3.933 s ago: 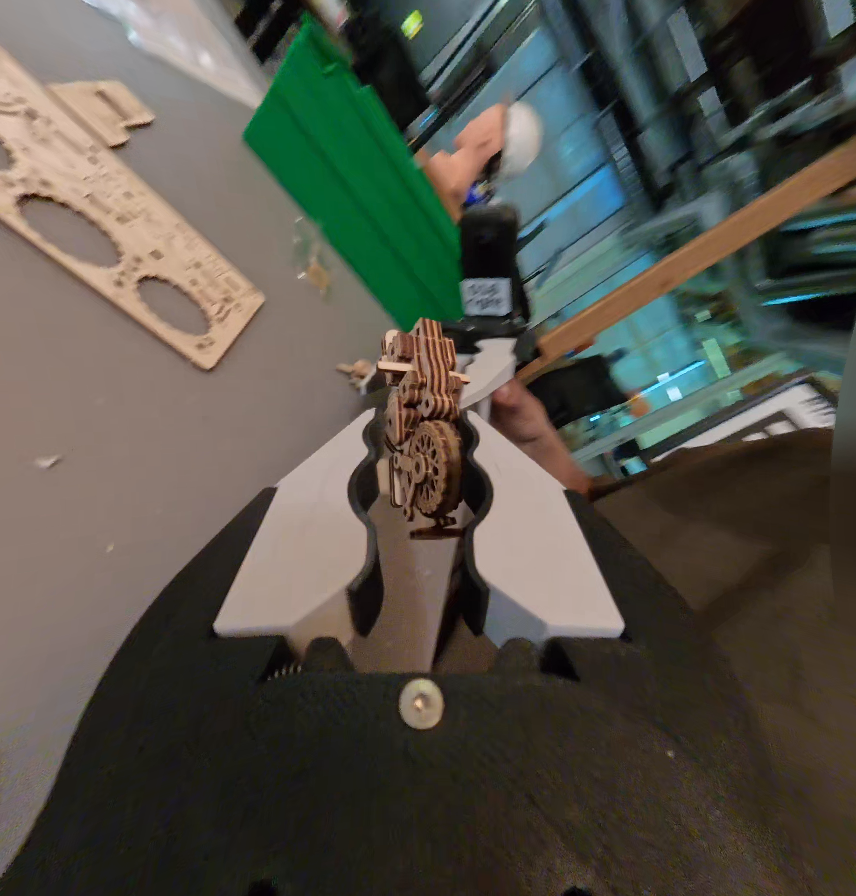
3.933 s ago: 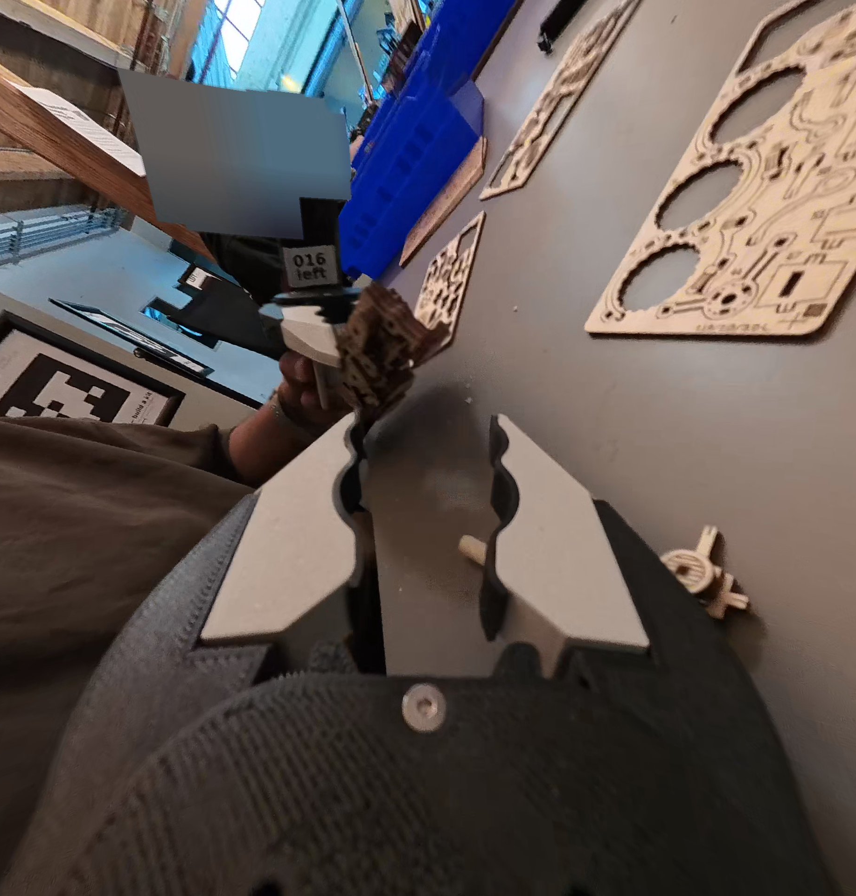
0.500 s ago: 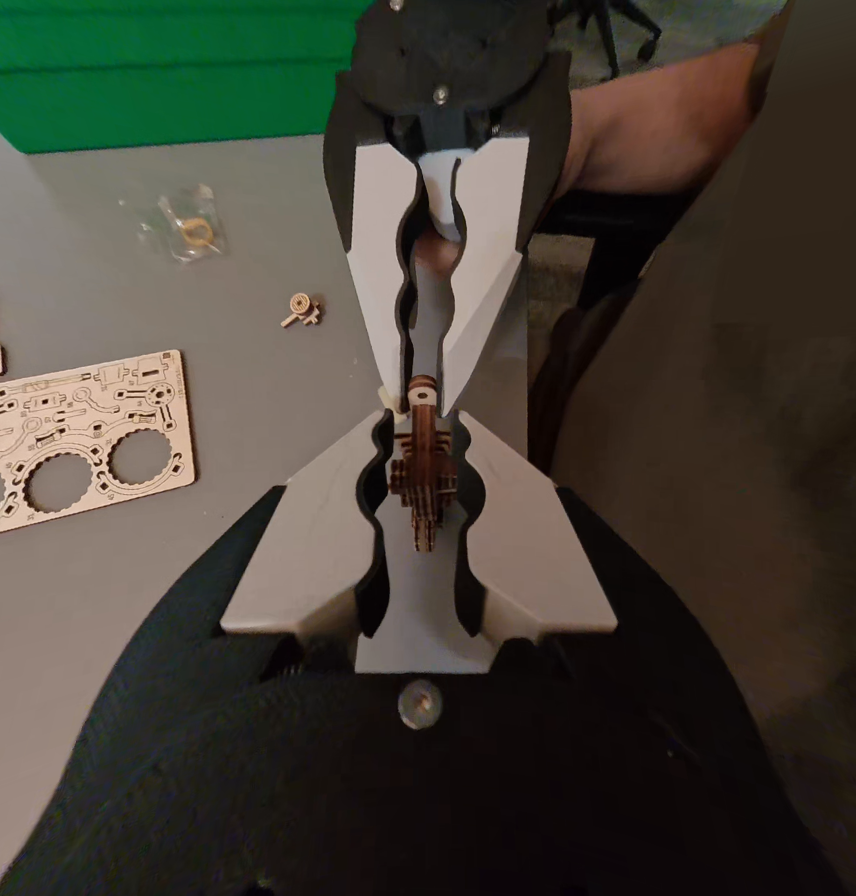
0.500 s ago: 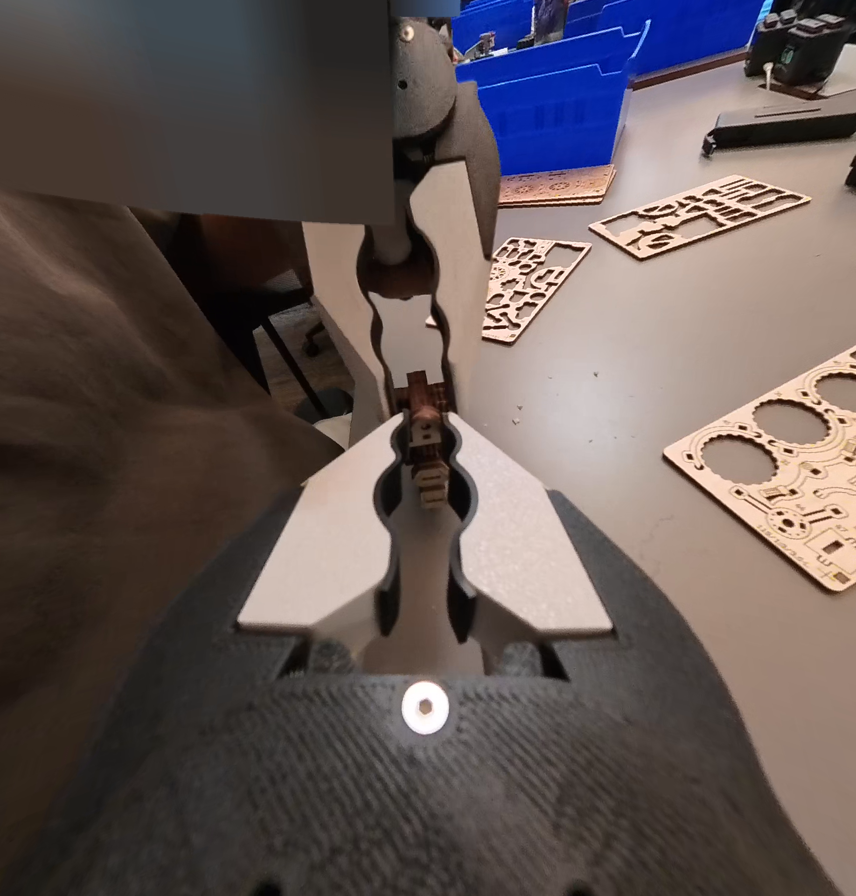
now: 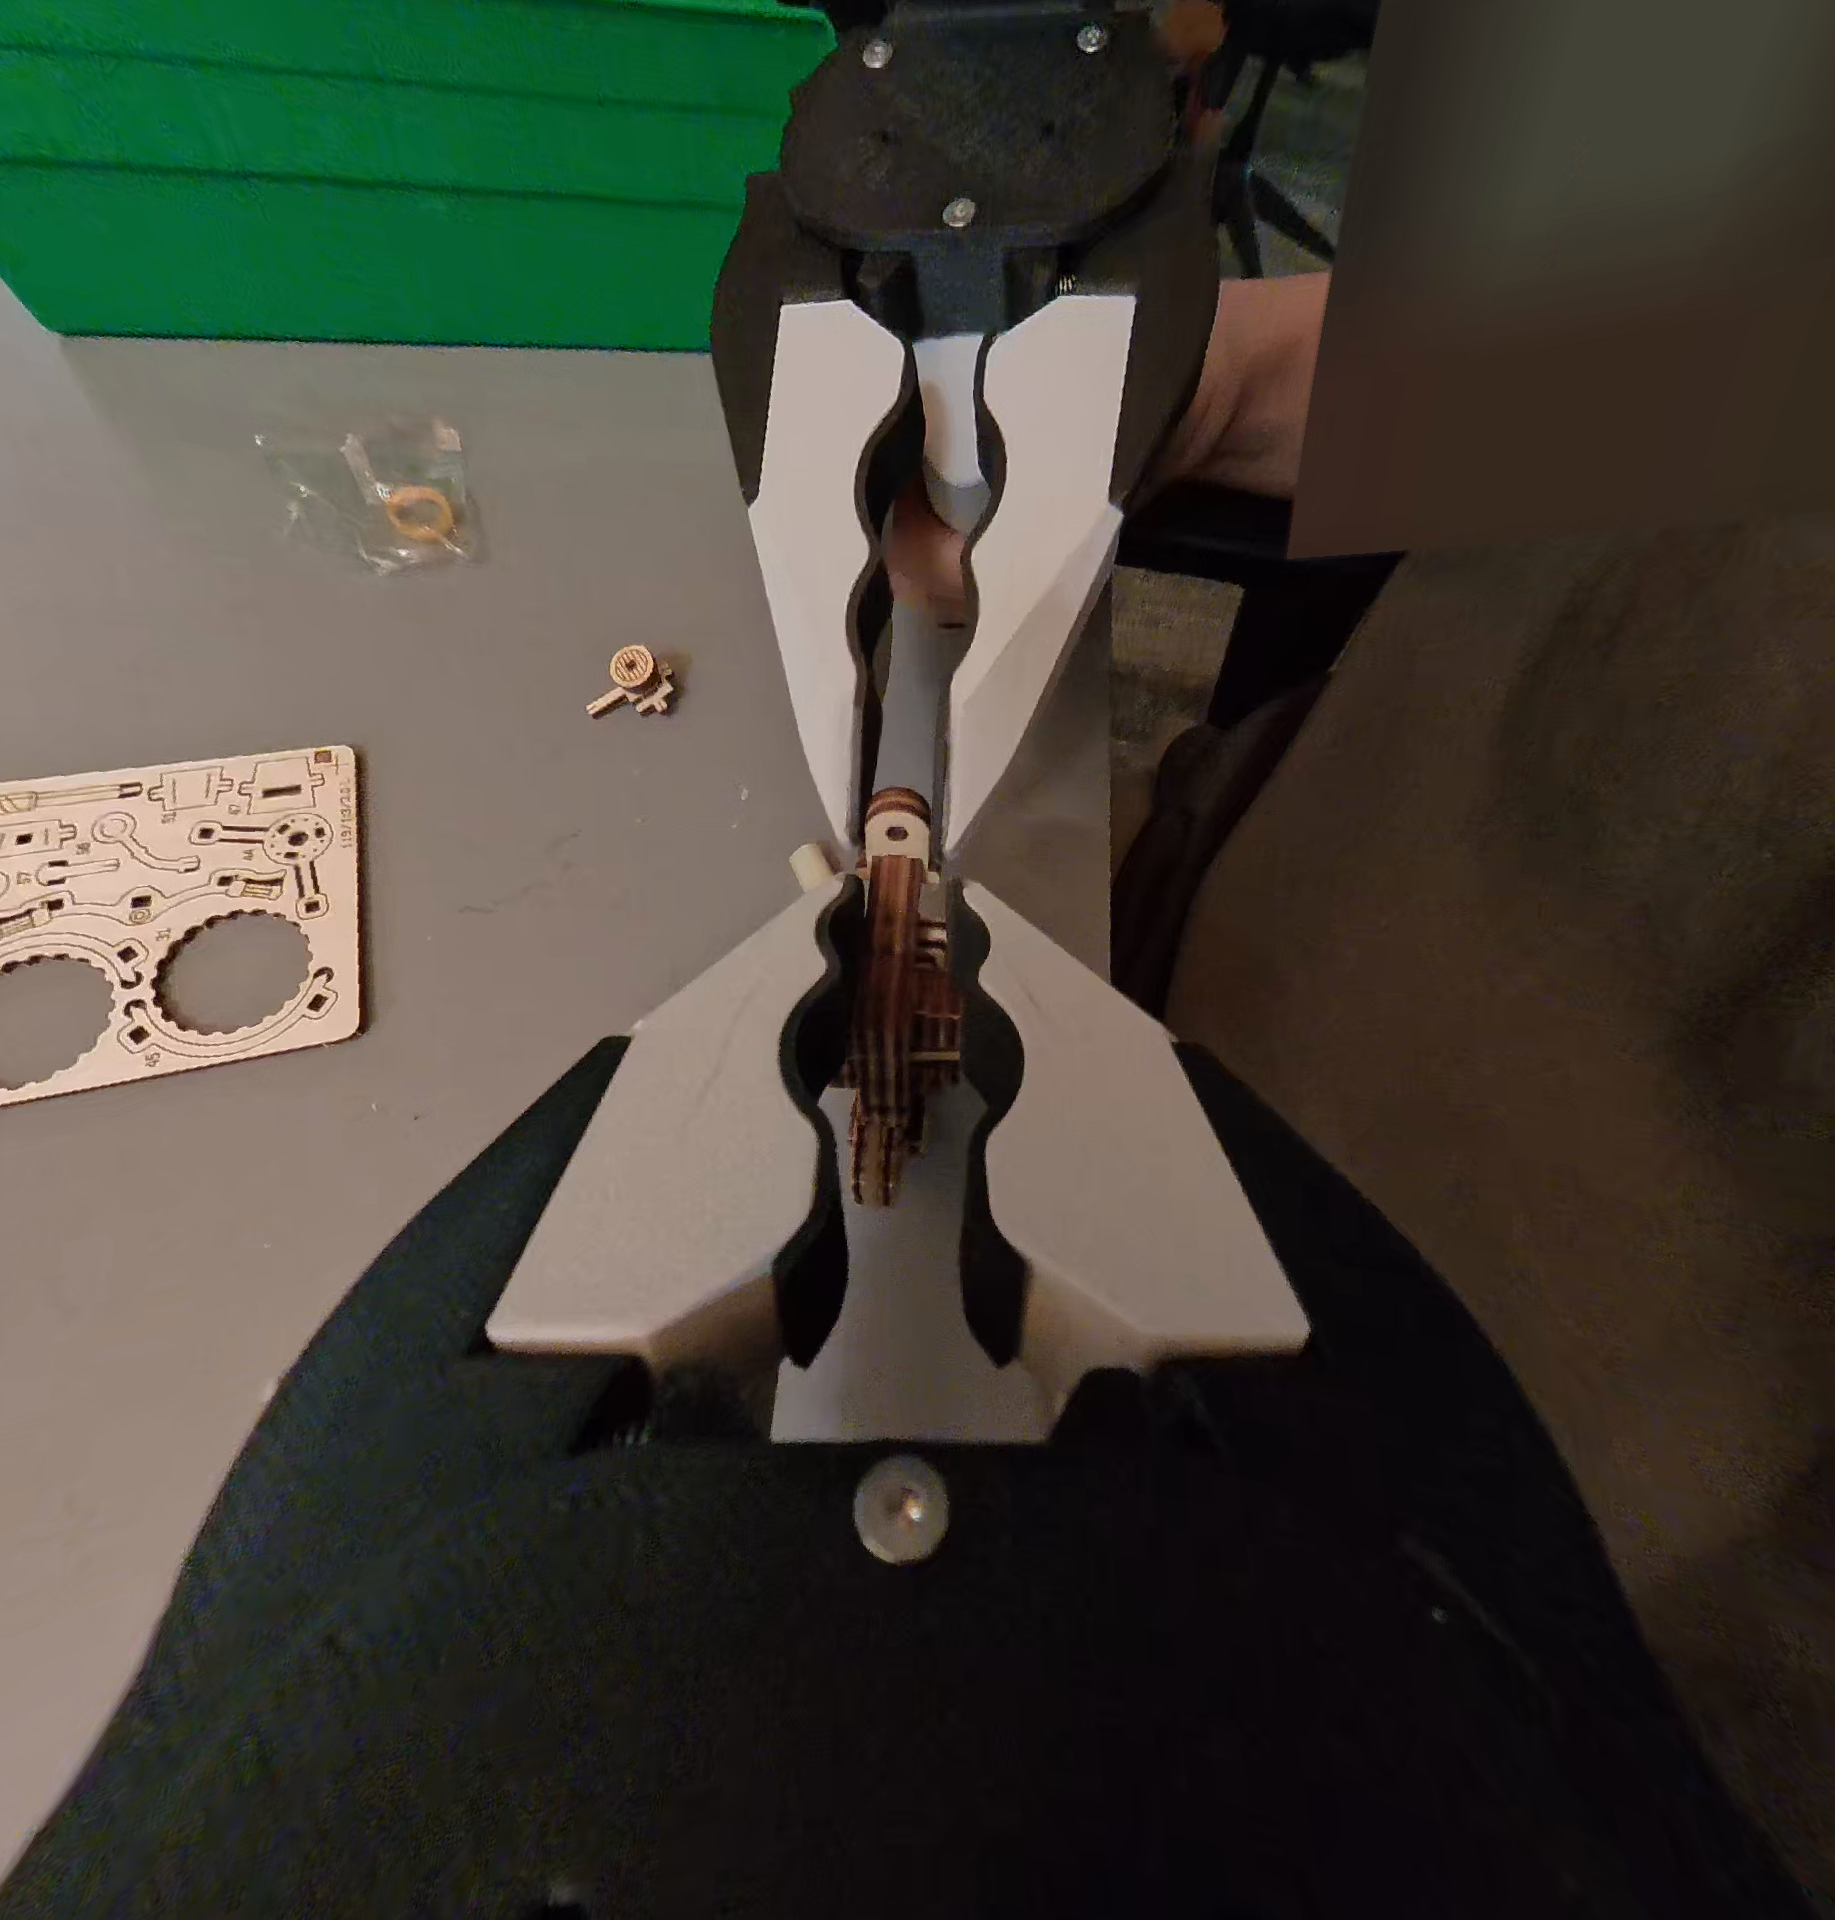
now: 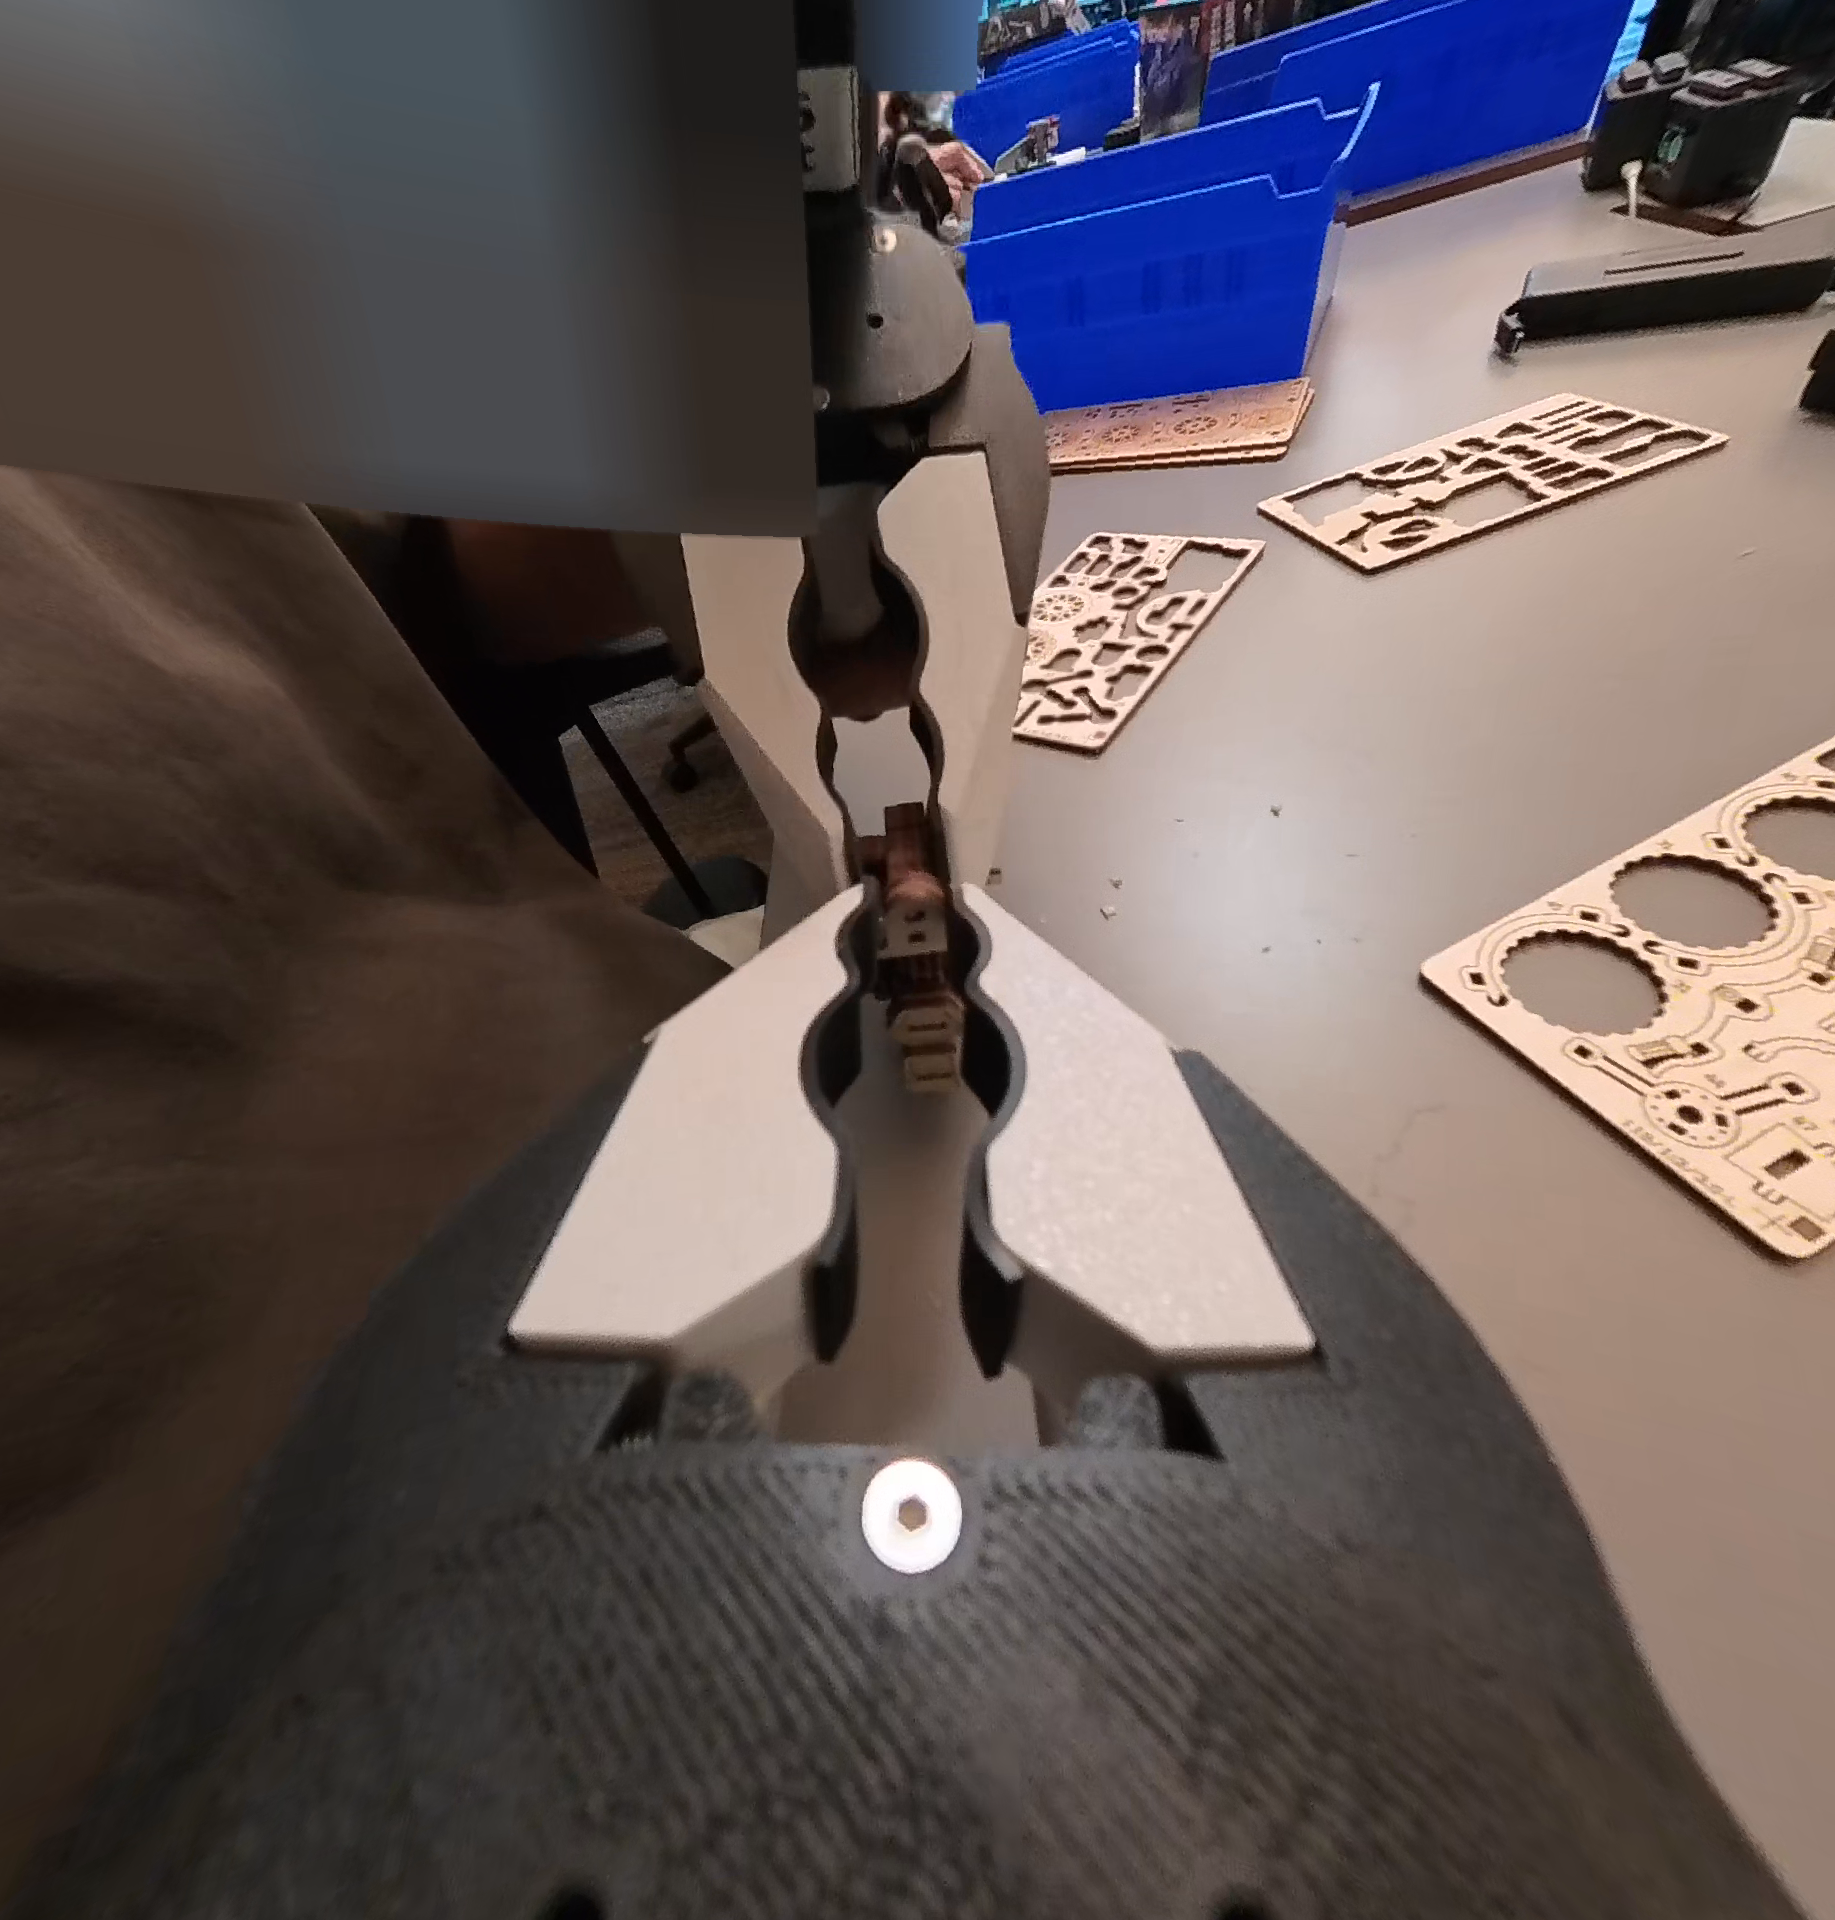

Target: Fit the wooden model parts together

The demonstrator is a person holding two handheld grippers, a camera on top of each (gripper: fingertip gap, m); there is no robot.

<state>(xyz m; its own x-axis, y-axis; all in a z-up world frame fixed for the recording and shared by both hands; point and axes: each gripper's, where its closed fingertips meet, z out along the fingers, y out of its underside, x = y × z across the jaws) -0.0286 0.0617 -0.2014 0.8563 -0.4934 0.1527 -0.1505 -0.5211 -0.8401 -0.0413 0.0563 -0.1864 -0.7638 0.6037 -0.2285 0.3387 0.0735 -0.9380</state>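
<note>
Both tools tip to tip around wooden model (image 5: 897, 997), beside table edge (image 5: 1108, 790)

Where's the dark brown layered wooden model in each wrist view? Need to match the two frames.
Left wrist view: dark brown layered wooden model at centre, clamped between the left gripper fingers.
Right wrist view: at centre, between the right gripper fingers.
Shared landmark: pale plywood sheet with round toothed cut-outs on the grey table.
</note>
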